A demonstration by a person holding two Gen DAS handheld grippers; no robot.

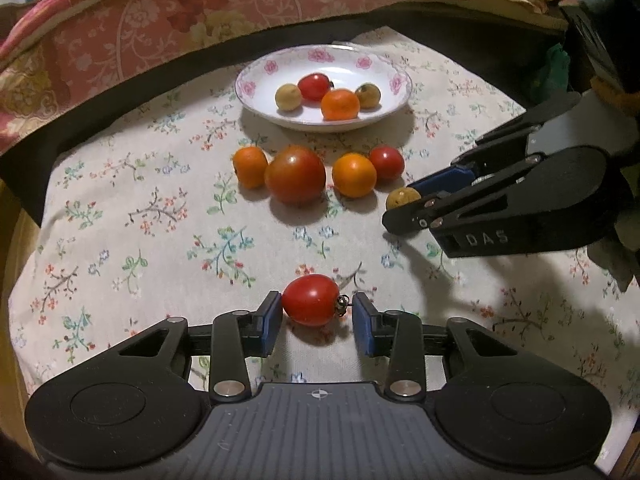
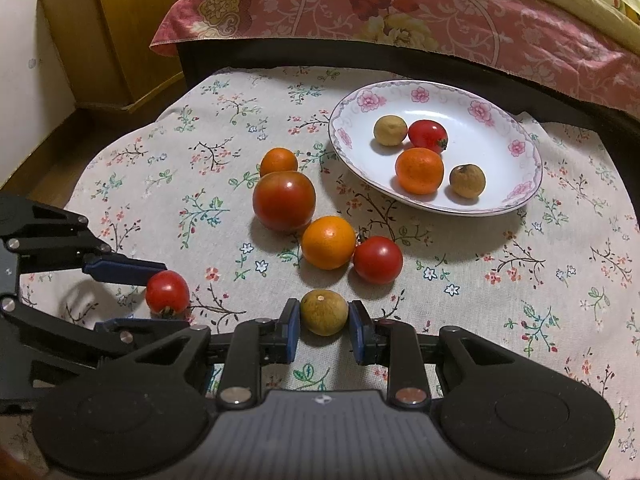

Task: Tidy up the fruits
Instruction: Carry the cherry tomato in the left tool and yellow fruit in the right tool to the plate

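My left gripper (image 1: 316, 312) is shut on a red cherry tomato (image 1: 311, 299), stem to the right, just above the cloth; they also show in the right wrist view (image 2: 167, 293). My right gripper (image 2: 324, 322) is shut on a small brown longan (image 2: 324, 312), seen between its pads in the left wrist view (image 1: 402, 199). A white floral plate (image 1: 260, 76) (image 2: 516, 148) holds a red tomato, an orange and two brown longans. On the cloth lie a big tomato (image 1: 295, 174) (image 2: 284, 200), two oranges (image 1: 354, 175) (image 2: 328, 242) and a small tomato (image 1: 386, 162) (image 2: 378, 260).
A floral tablecloth (image 1: 140, 240) covers the small table. A pink quilted bed (image 2: 400, 8) runs behind the table. A wooden cabinet (image 2: 120, 32) stands at the far left, past the table edge.
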